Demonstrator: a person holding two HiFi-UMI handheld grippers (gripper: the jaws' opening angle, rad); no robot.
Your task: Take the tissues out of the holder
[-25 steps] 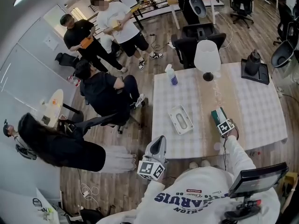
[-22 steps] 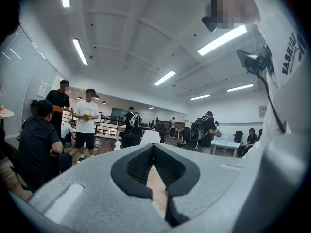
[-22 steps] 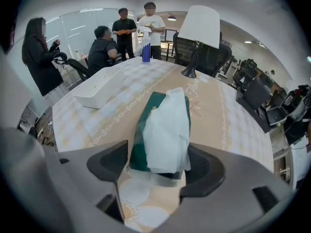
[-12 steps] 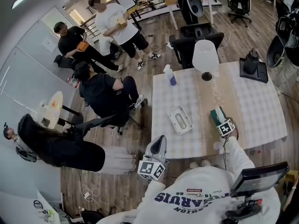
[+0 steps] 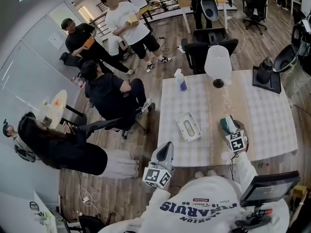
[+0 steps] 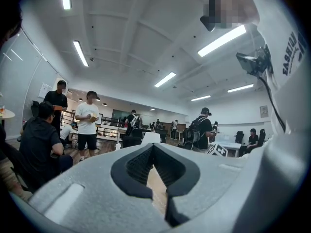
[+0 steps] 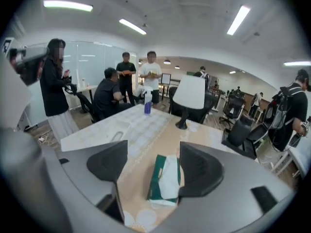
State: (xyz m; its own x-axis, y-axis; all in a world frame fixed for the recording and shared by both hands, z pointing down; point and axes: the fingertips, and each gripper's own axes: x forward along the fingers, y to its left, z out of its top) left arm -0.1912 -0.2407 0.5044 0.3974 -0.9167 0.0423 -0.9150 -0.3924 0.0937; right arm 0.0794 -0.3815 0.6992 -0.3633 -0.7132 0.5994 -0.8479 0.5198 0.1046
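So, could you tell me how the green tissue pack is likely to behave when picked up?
The green tissue pack looks soft-wrapped, so it will probably squash rather than stay stiff. Flat and thin, it is likely light. The white tissue sticking out may pull free alone if pinched.

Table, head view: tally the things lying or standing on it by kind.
Tissue holder: 1
Tissue pack: 1
Lamp: 1
Spray bottle: 1
Dark bottle: 1
Black mat: 1
Total: 6
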